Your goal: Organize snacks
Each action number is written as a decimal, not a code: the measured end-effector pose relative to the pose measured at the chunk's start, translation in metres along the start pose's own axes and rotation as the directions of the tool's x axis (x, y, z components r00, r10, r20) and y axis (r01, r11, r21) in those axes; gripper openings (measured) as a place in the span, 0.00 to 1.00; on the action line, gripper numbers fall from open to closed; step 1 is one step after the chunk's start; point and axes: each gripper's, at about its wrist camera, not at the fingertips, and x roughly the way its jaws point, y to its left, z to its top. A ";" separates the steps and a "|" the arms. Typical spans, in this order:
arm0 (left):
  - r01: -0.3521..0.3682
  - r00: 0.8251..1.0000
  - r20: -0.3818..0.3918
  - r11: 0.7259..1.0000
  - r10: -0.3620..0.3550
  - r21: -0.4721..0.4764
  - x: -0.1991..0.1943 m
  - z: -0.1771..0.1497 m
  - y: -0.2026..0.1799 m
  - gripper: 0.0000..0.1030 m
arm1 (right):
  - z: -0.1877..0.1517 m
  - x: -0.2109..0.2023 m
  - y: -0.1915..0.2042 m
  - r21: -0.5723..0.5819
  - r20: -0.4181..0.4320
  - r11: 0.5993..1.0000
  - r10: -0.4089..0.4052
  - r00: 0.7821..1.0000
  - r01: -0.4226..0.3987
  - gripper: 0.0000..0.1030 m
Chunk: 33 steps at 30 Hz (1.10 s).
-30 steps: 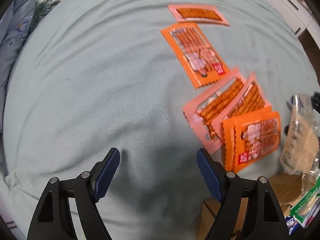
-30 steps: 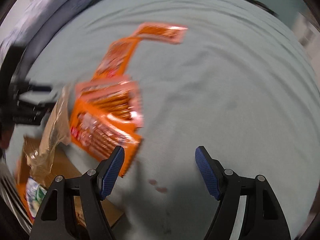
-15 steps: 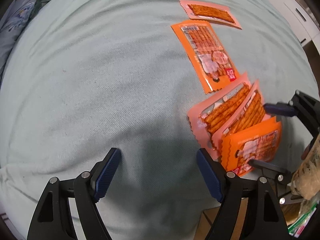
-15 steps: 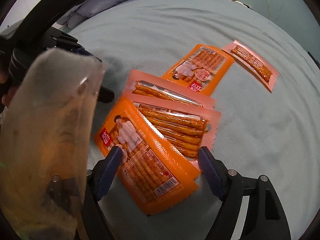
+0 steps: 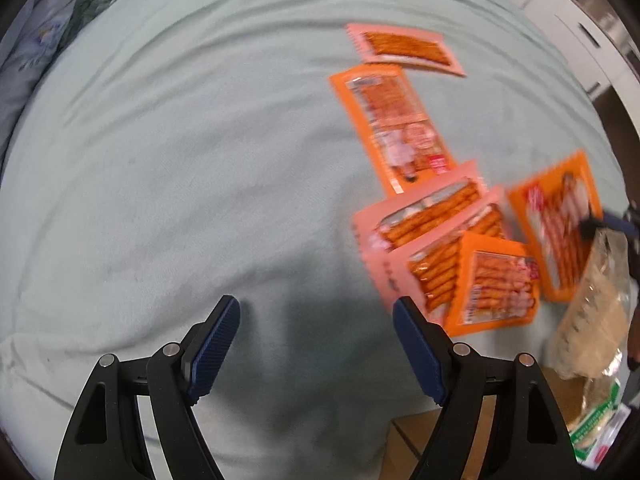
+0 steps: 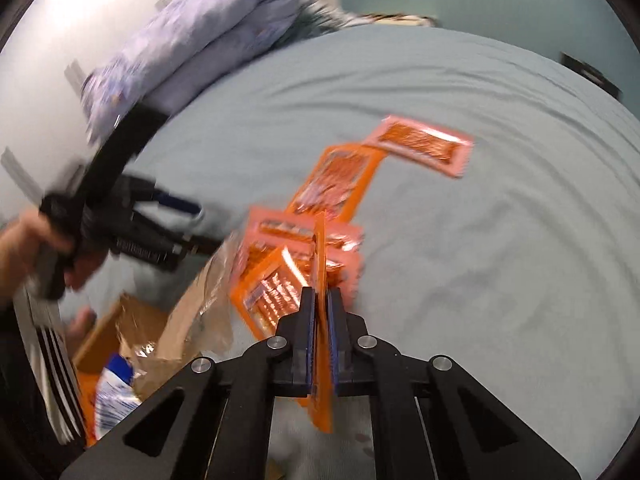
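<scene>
Lifting: we had the orange snack packet (image 6: 320,264) edge-on, raised off the bed (image 6: 480,240).
Right gripper (image 6: 320,344): jaws just closed, clamped on it.
Left gripper (image 5: 316,344): apart, empty.
Advice: we judged a steady lift clear of the overlapped packets (image 5: 432,232) best.

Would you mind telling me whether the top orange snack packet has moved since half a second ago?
Yes. The right gripper, whose jaws have just closed on it, has lifted the orange packet off the pile, away from the pink packets.
</scene>
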 end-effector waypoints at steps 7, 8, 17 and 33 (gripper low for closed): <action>-0.012 0.999 0.049 0.977 0.002 0.212 -0.011 0.008 -0.052 0.78 | -0.034 -0.048 -0.030 0.417 0.056 0.891 -0.224 0.973 0.181 0.04; -0.010 0.999 0.048 0.969 -0.002 0.248 -0.010 0.011 -0.060 0.80 | -0.042 -0.060 -0.034 0.487 0.095 0.863 -0.204 0.974 0.133 0.04; 0.058 0.997 -0.069 0.942 -0.038 0.329 0.032 0.029 -0.102 1.00 | -0.146 -0.142 -0.017 0.695 0.261 0.718 -0.203 0.944 -0.037 0.04; 0.085 0.996 0.031 0.995 -0.087 0.048 -0.033 0.029 -0.059 0.00 | -0.125 -0.144 -0.041 0.686 0.194 0.728 -0.202 0.960 0.014 0.04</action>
